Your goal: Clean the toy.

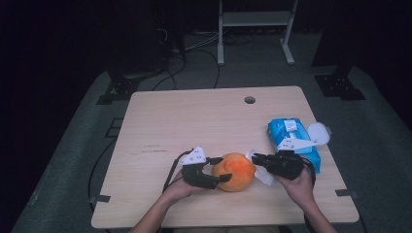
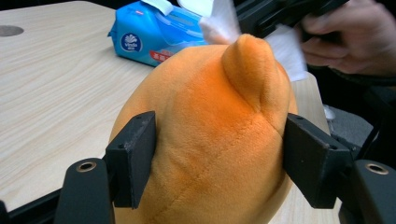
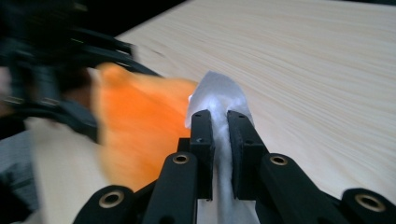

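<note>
Near the front edge of the wooden table [image 1: 160, 121], the orange plush toy [image 1: 235, 171] sits clamped between the half-open jaws of the left gripper [image 1: 219, 169]. The right gripper [image 1: 254, 158], jaws nearly shut, pinches a white wet wipe [image 3: 219, 100] against the toy's far side. A blue wipes pack [image 1: 291, 136] lies just behind.

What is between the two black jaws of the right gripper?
A white wet wipe, pinched by the right gripper beside the orange plush toy, as the right gripper view shows.
</note>
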`<state>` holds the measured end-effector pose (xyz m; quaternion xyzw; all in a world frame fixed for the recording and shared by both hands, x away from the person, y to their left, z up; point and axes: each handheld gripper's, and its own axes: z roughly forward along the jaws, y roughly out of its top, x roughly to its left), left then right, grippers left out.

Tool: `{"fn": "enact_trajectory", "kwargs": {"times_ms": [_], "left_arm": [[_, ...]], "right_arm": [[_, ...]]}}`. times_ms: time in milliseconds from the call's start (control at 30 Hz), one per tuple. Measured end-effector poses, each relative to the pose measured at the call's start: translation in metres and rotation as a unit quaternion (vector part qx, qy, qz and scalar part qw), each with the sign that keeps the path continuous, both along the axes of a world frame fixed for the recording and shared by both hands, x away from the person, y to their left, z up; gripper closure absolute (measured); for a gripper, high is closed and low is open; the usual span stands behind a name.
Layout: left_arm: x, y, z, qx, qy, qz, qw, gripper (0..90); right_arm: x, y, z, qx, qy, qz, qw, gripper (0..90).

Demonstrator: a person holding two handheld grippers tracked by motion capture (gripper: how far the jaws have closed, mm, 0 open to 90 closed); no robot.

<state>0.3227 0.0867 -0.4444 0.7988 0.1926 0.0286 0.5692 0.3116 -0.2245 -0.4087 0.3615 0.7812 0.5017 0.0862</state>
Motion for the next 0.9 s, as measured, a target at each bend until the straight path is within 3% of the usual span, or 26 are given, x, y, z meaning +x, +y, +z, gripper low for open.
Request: {"fn": "enact_trajectory", "kwargs": {"times_ms": [100, 200, 267, 333, 433, 500, 567, 667, 767, 833, 900], "left_arm": [[0.002, 0.002, 0.000, -0.004, 0.003, 0.001, 1.0000, 30.7], [0.002, 0.001, -0.001, -0.006, 0.005, 0.004, 1.0000, 30.6], [0.002, 0.000, 0.000, -0.004, 0.002, 0.005, 1.0000, 30.4], [-0.001, -0.001, 0.002, 0.006, -0.012, -0.006, 0.9999, 27.4], [-0.004, -0.003, 0.002, 0.022, -0.030, -0.032, 0.9988, 19.7], [-0.008, -0.007, 0.001, 0.038, -0.048, -0.034, 0.9976, 24.7], [-0.008, -0.010, 0.002, 0.042, -0.048, -0.022, 0.9977, 31.3], [-0.006, -0.012, 0.002, 0.038, -0.043, -0.013, 0.9983, 34.2], [-0.006, -0.013, 0.001, 0.035, -0.037, -0.006, 0.9987, 34.2], [-0.006, -0.012, 0.001, 0.035, -0.035, -0.004, 0.9988, 34.2], [-0.006, -0.011, 0.001, 0.033, -0.033, -0.003, 0.9989, 34.5]], "right_arm": [[0.003, -0.008, -0.004, -0.005, 0.010, -0.019, 0.9998, 80.6], [0.000, -0.004, 0.002, 0.012, 0.005, -0.008, 0.9999, 80.6], [-0.003, 0.004, 0.007, 0.023, -0.005, 0.013, 0.9996, 80.5], [-0.005, 0.012, 0.007, 0.008, -0.010, 0.021, 0.9997, 80.5], [0.000, 0.010, 0.002, 0.008, -0.004, 0.012, 0.9999, 80.4], [0.003, 0.006, 0.000, 0.015, 0.002, 0.003, 0.9999, 80.5], [0.001, 0.008, 0.002, 0.019, -0.001, 0.005, 0.9998, 80.6], [-0.007, 0.018, 0.011, 0.028, -0.016, 0.024, 0.9992, 80.7], [-0.019, 0.036, 0.021, 0.031, -0.040, 0.062, 0.9968, 80.7], [-0.025, 0.046, 0.024, 0.019, -0.050, 0.079, 0.9954, 80.6], [-0.025, 0.049, 0.023, 0.008, -0.055, 0.077, 0.9955, 80.6]]}}
